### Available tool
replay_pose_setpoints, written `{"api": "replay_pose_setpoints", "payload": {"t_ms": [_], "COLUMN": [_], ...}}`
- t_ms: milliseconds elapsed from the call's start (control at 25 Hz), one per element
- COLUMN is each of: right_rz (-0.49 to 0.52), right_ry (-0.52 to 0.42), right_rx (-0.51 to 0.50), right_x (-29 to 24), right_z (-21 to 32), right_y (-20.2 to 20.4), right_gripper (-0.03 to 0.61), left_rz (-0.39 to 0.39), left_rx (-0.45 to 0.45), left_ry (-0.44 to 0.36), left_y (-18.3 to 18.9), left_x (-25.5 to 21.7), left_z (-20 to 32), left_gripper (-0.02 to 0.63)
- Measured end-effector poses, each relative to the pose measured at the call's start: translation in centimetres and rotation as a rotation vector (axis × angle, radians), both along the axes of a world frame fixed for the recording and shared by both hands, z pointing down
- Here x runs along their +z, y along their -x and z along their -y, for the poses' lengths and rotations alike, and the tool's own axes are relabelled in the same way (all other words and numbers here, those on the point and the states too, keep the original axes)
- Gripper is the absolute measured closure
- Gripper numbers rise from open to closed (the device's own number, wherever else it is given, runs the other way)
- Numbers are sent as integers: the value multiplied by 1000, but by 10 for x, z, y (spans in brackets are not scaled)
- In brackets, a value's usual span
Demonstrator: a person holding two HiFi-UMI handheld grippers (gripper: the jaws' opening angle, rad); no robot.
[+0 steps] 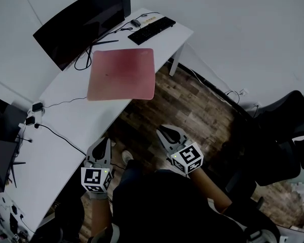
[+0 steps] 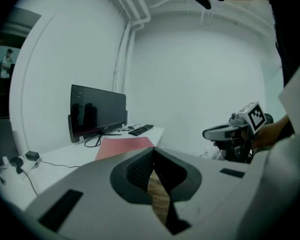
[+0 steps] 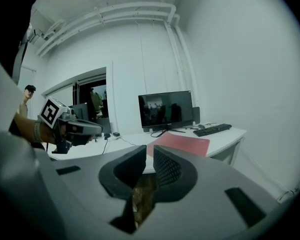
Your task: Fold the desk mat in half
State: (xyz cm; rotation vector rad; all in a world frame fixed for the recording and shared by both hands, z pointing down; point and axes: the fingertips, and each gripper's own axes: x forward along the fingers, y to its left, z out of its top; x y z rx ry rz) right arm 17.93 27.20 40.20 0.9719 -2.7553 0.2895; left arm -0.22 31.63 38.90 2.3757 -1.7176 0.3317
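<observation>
Eyeing mat (image 1: 121, 74) flat on desk (image 1: 71, 120), upper centre | probably light, limp, non-slip: pinch both near corners | left gripper (image 1: 102, 146), right gripper (image 1: 168, 133): jaws together, empty

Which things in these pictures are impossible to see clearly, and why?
- Desk mat: near edge hidden behind the left tool, left gripper view.
- Small items by the keyboard: too small to name, head view.
- Desk: near end dark, cut off by the left edge, head view.

Grey hand-held grippers (image 1: 104, 142) (image 1: 163, 131), seemingly dark clothing (image 1: 157, 206).
</observation>
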Motion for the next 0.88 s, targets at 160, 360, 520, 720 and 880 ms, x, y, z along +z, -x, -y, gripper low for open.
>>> {"api": "replay_pose_setpoints", "payload": {"t_ms": [160,360,520,720,880], "right_rz": [-25,-53,-74,-116,-156], "right_ry": [14,35,46,55,70], "right_rx": [7,10,16,17,21], "right_x": [4,10,16,26,39], "right_z": [31,65,87,108,121], "right_y": [26,65,97,136,158], "right_gripper": [541,541,541,540,530], "left_rz": [-9,-6,-18,-32,-46], "left_rx": [24,40,61,81,106], "left_ry": [17,49,65,94,120], "left_y": [23,61,93,133,155], "left_x": [5,14,23,41,55], "left_z": [33,69,92,112,125], "left_gripper": [606,606,606,605,604]}}
